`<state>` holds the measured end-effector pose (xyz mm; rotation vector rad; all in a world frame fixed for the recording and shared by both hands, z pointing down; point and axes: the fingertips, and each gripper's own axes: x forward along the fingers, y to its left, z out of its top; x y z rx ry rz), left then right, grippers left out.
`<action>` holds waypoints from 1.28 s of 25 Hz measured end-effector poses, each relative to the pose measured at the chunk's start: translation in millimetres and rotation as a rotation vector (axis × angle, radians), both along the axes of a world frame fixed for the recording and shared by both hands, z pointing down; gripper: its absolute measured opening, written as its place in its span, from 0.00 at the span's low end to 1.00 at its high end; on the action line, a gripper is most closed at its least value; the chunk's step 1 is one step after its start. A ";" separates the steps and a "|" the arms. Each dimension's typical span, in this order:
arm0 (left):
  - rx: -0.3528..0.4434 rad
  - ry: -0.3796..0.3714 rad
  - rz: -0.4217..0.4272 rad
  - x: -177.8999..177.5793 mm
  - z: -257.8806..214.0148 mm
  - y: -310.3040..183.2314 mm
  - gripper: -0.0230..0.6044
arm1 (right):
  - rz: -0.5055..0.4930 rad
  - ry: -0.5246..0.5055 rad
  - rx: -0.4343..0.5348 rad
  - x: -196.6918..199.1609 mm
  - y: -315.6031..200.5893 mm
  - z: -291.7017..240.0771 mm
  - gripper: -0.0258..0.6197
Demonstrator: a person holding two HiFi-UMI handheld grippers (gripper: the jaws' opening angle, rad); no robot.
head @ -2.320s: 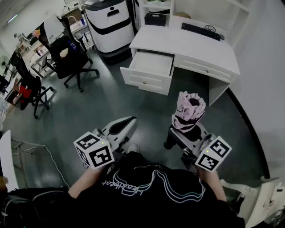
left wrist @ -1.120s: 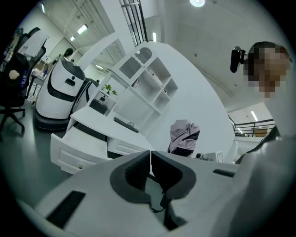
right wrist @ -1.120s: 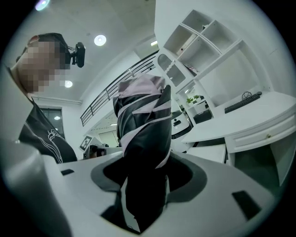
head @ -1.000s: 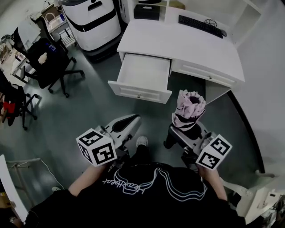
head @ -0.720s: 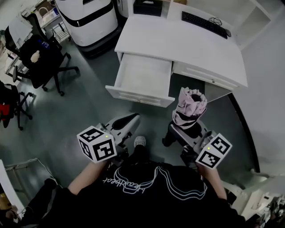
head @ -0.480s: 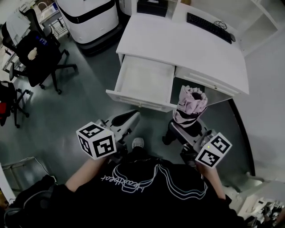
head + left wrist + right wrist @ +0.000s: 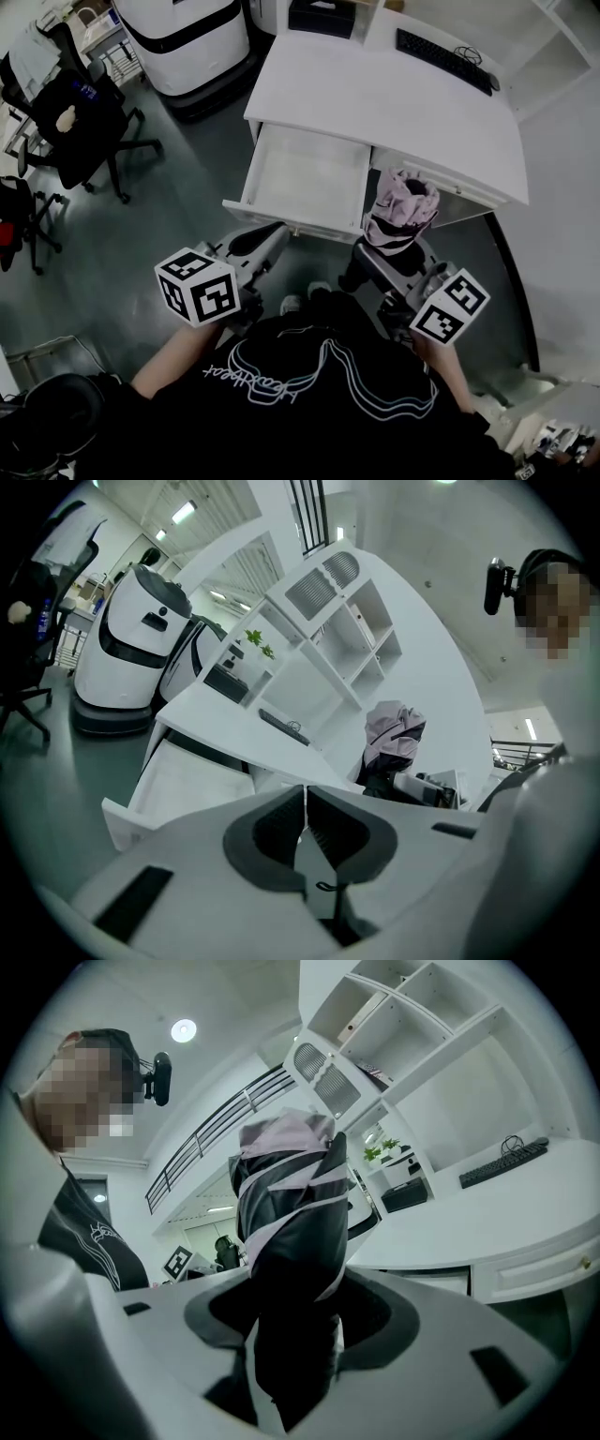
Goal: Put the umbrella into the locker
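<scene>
The right gripper (image 7: 392,255) is clamped on the folded umbrella (image 7: 405,204): in the right gripper view its two jaws stand partly apart with the umbrella's dark lower part pressed between the pads, and the bundled pink-and-black canopy rises upright above them. Seen from the head view, the umbrella stands up out of the jaws directly ahead of the person's right hand, its ruffled top end uppermost. It is held in the air just beside the right front corner of the open drawer (image 7: 305,178), over the front edge of the white desk (image 7: 394,94) and outside the drawer itself. The left gripper (image 7: 265,241) is held level with it on the other side, pointing at the drawer's front panel; the left gripper view shows its jaws closed together with nothing between them. A keyboard (image 7: 443,59) lies at the back of the desk, a large white machine (image 7: 183,37) stands to the desk's left, and a black office chair (image 7: 89,117) sits well apart on the grey floor (image 7: 169,216).
</scene>
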<state>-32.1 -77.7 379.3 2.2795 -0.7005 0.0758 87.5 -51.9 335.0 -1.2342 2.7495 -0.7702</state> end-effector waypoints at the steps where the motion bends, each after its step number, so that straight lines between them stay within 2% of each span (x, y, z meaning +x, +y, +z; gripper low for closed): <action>1: -0.003 -0.001 -0.003 -0.3 1.1 -1.3 0.06 | -0.003 0.000 0.002 0.0 -3.1 0.1 0.41; 7: -0.064 0.006 -0.067 -3.9 16.2 -14.9 0.06 | -0.046 0.010 -0.001 1.7 -27.9 3.6 0.41; 12: -0.083 -0.007 -0.098 0.4 21.9 -34.9 0.06 | -0.096 0.020 -0.019 3.4 -60.9 9.9 0.41; 21: -0.104 -0.030 -0.175 -5.1 24.6 -75.3 0.06 | -0.212 0.155 -0.043 -4.8 -124.4 41.2 0.41; 27: -0.118 -0.087 -0.224 -13.2 33.0 -97.7 0.06 | -0.296 0.211 -0.087 -16.9 -155.2 70.9 0.41; 32: -0.093 -0.114 -0.285 -28.8 27.7 -114.3 0.06 | -0.375 0.313 -0.106 -31.3 -175.4 101.0 0.41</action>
